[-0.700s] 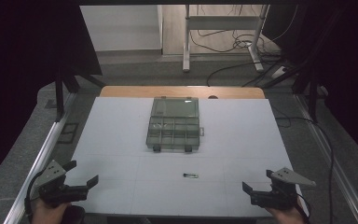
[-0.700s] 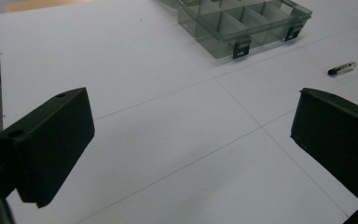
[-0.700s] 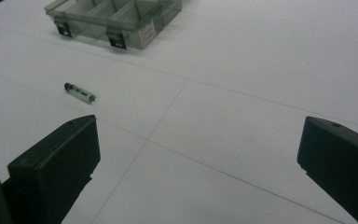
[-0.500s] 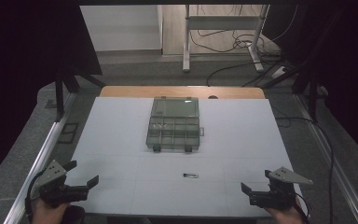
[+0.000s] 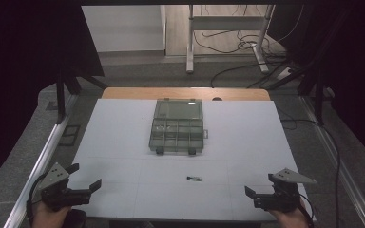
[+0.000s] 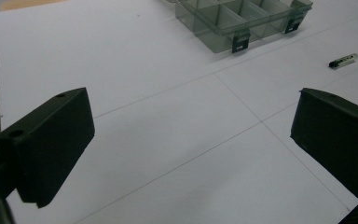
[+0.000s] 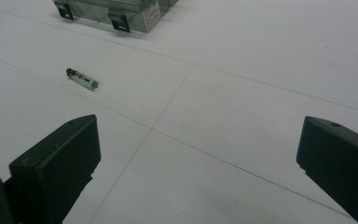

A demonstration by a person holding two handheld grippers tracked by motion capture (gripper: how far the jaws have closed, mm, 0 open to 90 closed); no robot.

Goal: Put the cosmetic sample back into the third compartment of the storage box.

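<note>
A white bench (image 5: pixel 123 133) stands in a dim room, a clear box (image 5: pixel 177 132) at its middle. Both grippers, left (image 5: pixel 83 182) and right (image 5: pixel 259 195), wait at the near edge, jaws wide and empty. A small tube (image 5: pixel 194 178) lies between box and edge; likely the next pick, needing a fine pinch.

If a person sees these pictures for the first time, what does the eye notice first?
First comes the clear compartment box in the middle of the white table, with a small dark-tipped cylinder lying alone nearer the person. Then the two black claws at the near corners, the left claw and the right claw, both open and holding nothing.
</note>
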